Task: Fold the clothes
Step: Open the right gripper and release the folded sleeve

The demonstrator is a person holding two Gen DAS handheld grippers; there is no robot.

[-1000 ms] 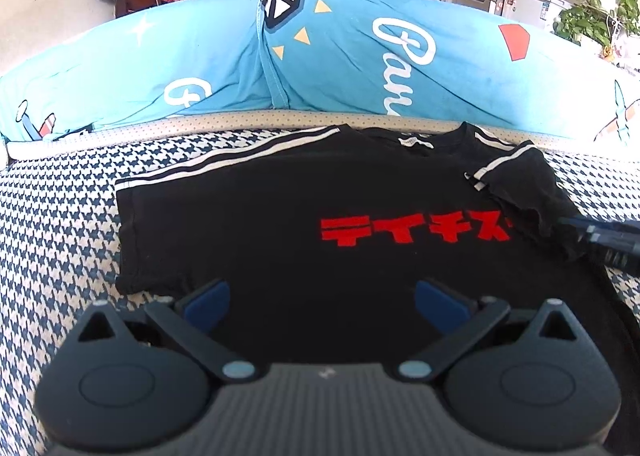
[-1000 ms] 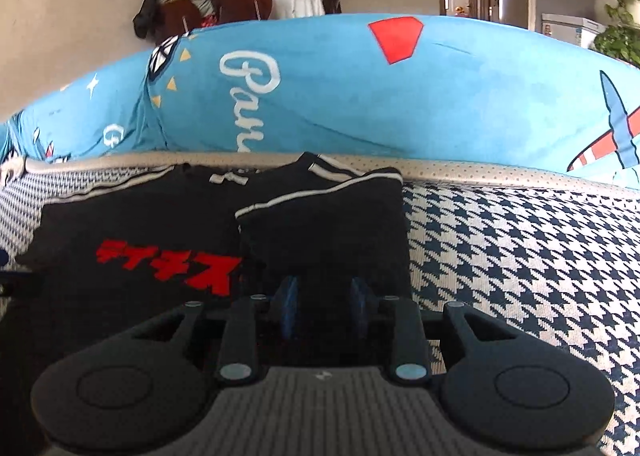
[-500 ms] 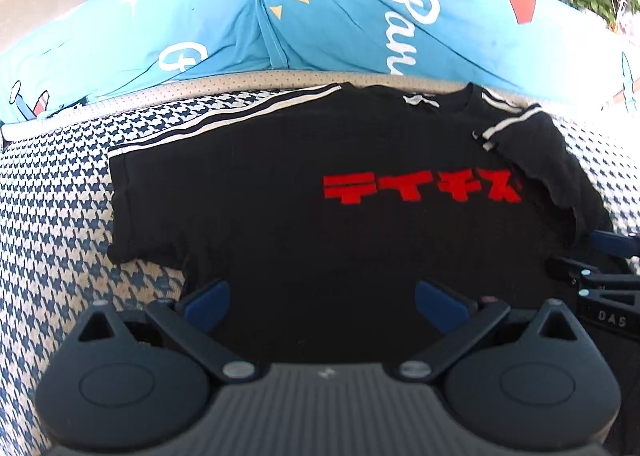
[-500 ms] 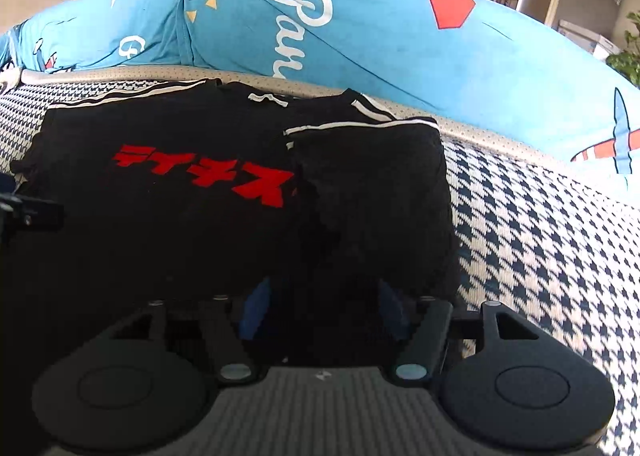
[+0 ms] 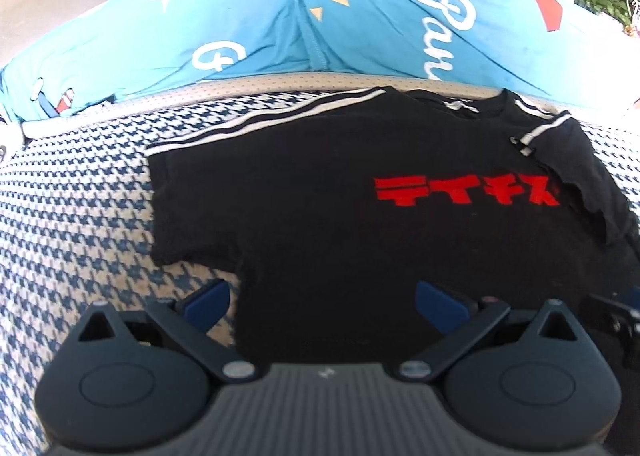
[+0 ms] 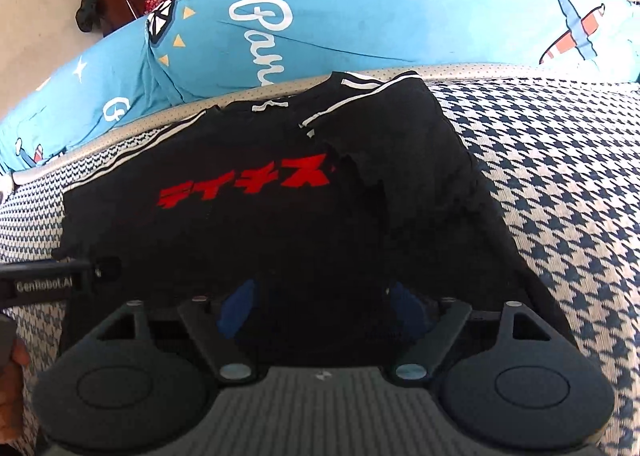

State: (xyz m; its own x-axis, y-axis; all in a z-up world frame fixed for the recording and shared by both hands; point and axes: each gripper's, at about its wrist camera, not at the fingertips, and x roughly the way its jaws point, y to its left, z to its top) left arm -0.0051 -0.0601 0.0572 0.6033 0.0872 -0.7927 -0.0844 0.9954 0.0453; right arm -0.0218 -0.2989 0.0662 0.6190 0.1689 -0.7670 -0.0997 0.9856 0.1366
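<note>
Right gripper [image 6: 320,306]: jaws, near-shut a second ago over the folded-in sleeve [image 6: 404,160], are opening now; only flat cloth lies beneath them, nothing pinched. It has drawn back toward the hem. Left gripper [image 5: 320,302] stands wide open, empty, low over the shirt's left side edge. Black T-shirt [image 5: 320,192] lies flat on the houndstooth cushion [image 5: 72,216], right sleeve folded across the chest (left sleeve [image 5: 188,192] not yet). Judgement: right fold released; left side next.
</note>
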